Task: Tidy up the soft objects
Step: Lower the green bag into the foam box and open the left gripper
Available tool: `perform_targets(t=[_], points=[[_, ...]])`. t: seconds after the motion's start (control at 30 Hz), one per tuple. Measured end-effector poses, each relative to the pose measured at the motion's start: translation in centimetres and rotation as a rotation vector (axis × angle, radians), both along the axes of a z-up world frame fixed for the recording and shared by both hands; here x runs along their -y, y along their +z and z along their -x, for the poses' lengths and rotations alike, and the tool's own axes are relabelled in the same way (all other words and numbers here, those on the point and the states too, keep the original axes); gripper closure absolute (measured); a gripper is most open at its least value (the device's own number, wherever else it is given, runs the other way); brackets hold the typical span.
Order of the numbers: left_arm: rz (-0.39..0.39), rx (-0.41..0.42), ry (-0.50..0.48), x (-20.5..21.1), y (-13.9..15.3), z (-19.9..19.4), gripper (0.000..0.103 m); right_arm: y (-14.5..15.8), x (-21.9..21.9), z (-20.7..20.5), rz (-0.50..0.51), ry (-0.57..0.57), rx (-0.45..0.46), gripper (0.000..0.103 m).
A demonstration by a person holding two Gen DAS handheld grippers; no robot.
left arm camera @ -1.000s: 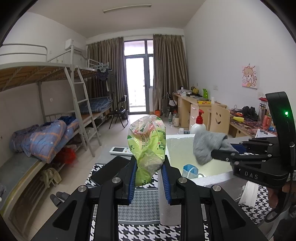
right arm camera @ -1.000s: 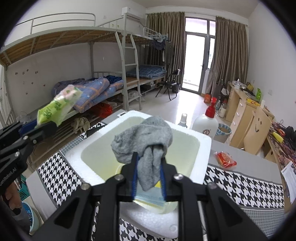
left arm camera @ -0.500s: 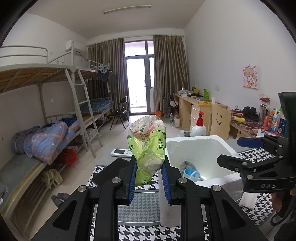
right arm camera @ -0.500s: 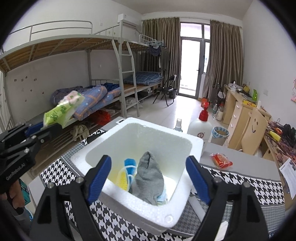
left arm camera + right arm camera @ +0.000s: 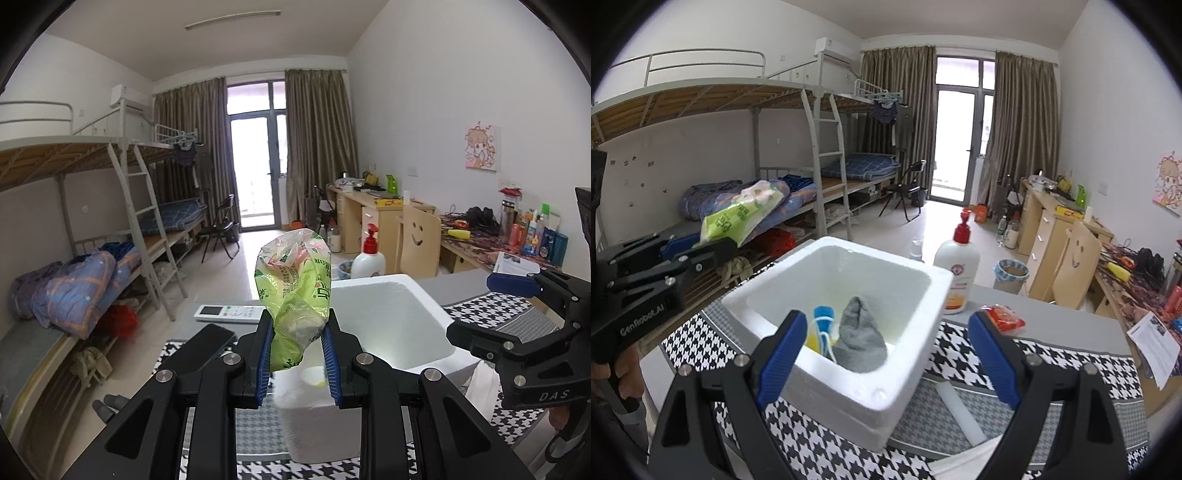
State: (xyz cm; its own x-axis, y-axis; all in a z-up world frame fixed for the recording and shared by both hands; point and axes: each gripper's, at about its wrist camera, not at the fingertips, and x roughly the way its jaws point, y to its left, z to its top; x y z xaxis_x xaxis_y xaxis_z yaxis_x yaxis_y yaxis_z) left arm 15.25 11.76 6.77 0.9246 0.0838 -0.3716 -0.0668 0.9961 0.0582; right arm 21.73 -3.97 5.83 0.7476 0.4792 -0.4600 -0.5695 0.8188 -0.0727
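Two grippers: left gripper [image 5: 297, 354] pinches green packet [image 5: 295, 291], presumably bound for foam box [image 5: 916, 369] at 2 o'clock; right gripper [image 5: 886, 354] opening wide, empty, above grey sock [image 5: 860, 339].

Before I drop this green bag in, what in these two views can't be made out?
- Left wrist view: floor of the foam box, washed out by glare and blocked by the green bag.
- Right wrist view: the blue and yellow item is half hidden by the gray sock and box wall.
- Bag print: too small to read.
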Motion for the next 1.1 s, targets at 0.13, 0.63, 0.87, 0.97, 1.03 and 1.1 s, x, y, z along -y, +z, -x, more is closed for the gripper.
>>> perform_targets(t=[0.13,0.63,0.87,0.97,1.03,1.1], points=[[-0.005,-0.004,-0.033,0.8,0.0,-0.5,0.076,-0.2,0.9,0.4,0.008,-0.024,0.009,0.011],[0.011,-0.027,-0.126,3.6,0.0,-2.8,0.076,-1.3,5.1,0.3,0.008,-0.142,0.012,0.008],[0.016,-0.049,-0.125,3.9,-0.3,-3.9,0.076,-1.6,5.7,0.2,0.012,-0.155,0.008,0.008],[0.020,-0.055,-0.118,3.9,-0.3,-4.2,0.076,-1.8,6.2,-0.1,0.007,-0.157,0.003,0.008],[0.024,-0.054,-0.109,3.8,-0.3,-4.4,0.074,-1.9,6.3,-0.2,0.002,-0.158,0.000,0.008],[0.024,-0.055,-0.104,3.8,-0.3,-4.6,0.073,-1.9,6.4,-0.2,-0.002,-0.156,-0.001,0.008]])
